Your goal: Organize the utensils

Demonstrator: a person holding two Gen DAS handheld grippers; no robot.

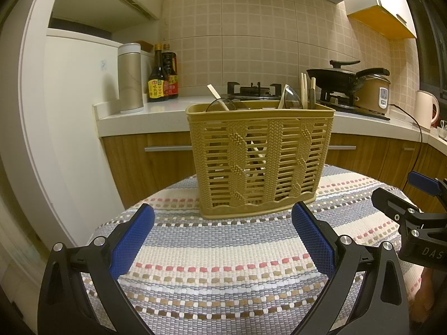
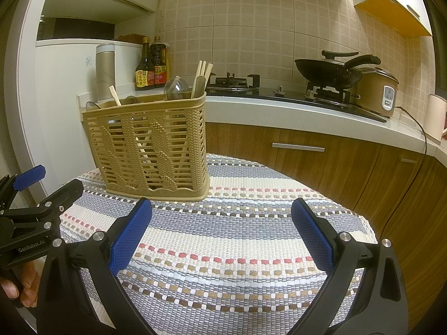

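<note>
Left wrist view: left tongs (image 1: 222, 240) spread open, empty, utensil basket (image 1: 259, 159) at 12 o'clock on striped worktop (image 1: 223, 273); right tongs (image 2: 222, 236) likewise open.

Striped woven cloth (image 1: 223, 251), sauce bottles (image 1: 163, 75), thermos (image 1: 130, 78), black wok (image 2: 329, 72), rice cooker (image 2: 377, 90).

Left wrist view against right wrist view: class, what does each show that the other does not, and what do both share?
Only the left wrist view shows the right gripper at its right edge. Only the right wrist view shows the left gripper at its left edge, with the hand holding it. Both share the tan utensil basket with chopsticks and clear spoons standing in it, on the striped cloth, and the wok behind.
</note>
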